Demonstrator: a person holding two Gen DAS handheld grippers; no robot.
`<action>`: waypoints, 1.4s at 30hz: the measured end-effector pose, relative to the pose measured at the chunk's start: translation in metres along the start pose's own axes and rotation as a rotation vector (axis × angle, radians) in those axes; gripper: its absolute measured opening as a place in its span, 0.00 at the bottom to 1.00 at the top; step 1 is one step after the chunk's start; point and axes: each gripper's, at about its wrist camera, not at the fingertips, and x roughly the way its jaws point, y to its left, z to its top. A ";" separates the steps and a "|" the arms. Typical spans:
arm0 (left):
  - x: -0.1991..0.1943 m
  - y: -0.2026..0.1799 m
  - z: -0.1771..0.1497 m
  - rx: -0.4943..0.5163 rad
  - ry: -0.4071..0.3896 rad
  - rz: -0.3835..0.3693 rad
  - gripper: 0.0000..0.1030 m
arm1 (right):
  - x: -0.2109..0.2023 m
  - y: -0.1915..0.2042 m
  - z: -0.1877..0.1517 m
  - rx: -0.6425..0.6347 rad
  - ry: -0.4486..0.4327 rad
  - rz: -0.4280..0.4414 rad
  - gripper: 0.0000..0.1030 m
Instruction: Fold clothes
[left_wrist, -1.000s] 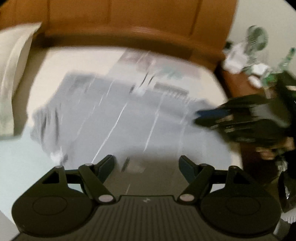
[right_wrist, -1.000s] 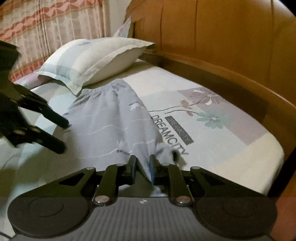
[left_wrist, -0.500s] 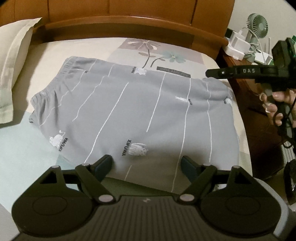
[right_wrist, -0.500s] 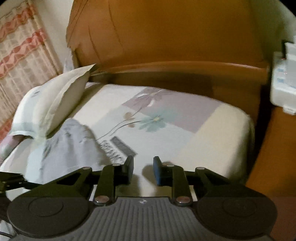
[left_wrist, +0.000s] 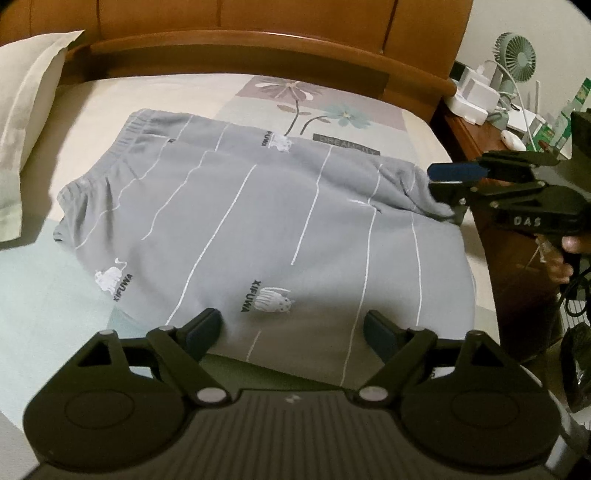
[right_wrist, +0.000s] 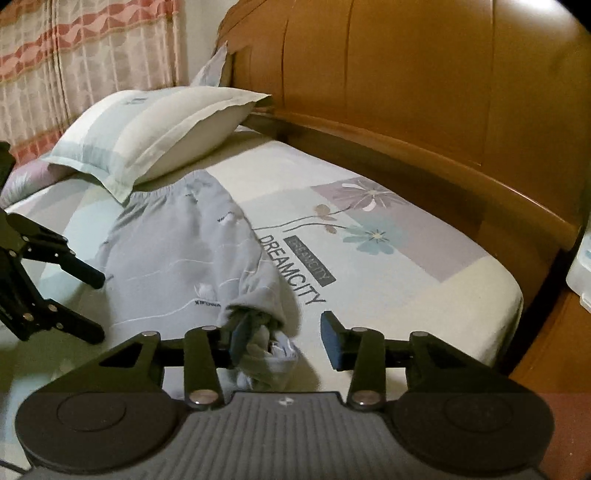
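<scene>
Grey trousers (left_wrist: 258, 221) with white stripes and small prints lie flat on the bed, waistband toward the pillow. My left gripper (left_wrist: 291, 325) hovers open over their near edge, nothing between its fingers; the right wrist view shows it at the left (right_wrist: 94, 306). My right gripper (right_wrist: 284, 336) is at the trousers' (right_wrist: 173, 258) cuff end, jaws opening. The bunched cuff (right_wrist: 258, 317) lies between them against the left finger, and the right pad stands apart from it. In the left wrist view the right gripper (left_wrist: 443, 186) sits at the cloth's right edge.
A pale pillow (right_wrist: 155, 125) lies beyond the waistband. The wooden headboard (right_wrist: 424, 92) curves along the far side. A bedside table (left_wrist: 491, 133) on the right carries a green fan (left_wrist: 515, 48) and white boxes. A hand (left_wrist: 561, 262) holds the right gripper. A patterned curtain (right_wrist: 74, 55) hangs behind the pillow.
The right gripper swung away toward the headboard, then returned to the cuff, with its jaws much wider. The left wrist view went from blurred to sharp; the trousers now lie still.
</scene>
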 end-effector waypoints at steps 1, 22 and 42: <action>0.000 0.000 0.000 0.002 0.000 0.002 0.83 | 0.002 -0.002 0.000 0.008 -0.004 -0.004 0.49; 0.003 -0.007 -0.001 0.023 0.002 0.013 0.89 | 0.005 -0.059 0.005 0.323 -0.082 -0.070 0.39; 0.007 -0.011 -0.001 0.029 0.006 0.022 0.92 | 0.011 -0.002 -0.014 0.038 -0.140 0.132 0.15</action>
